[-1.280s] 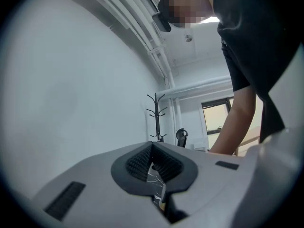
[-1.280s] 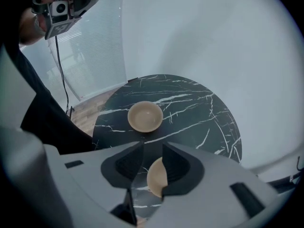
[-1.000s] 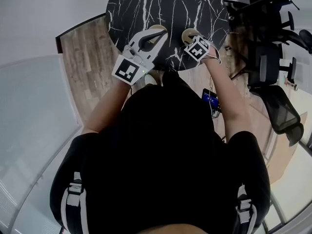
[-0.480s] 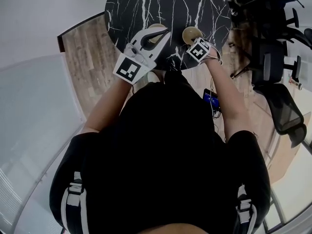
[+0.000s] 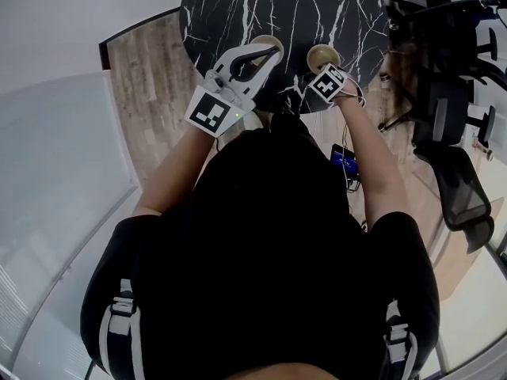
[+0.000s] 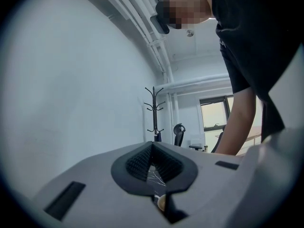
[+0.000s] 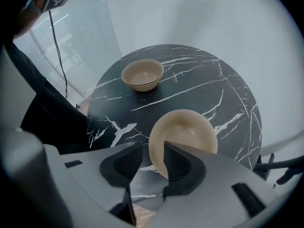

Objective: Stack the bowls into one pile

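Observation:
Two beige bowls stand apart on the round black marble table (image 7: 190,75). The far bowl (image 7: 142,74) sits near the left edge. The near bowl (image 7: 185,134) lies right under my right gripper (image 7: 153,147), which points steeply down. Its jaws have just been opening and stand open, with the near bowl's left rim in the gap and no pad seen pressing on it. In the head view the two bowls (image 5: 268,43) (image 5: 323,55) peek out beyond the grippers. My left gripper (image 6: 153,146) is held level over the table's near edge, tips together, nothing in it.
Black office chairs (image 5: 444,93) crowd the table's right side. Wood floor (image 5: 146,77) and a pale partition lie to the left. A small blue-lit device (image 5: 342,161) with cables sits below the table. A coat stand (image 6: 154,113) stands by the far wall.
My right gripper has sunk toward the near bowl. The left gripper has stayed about where it was.

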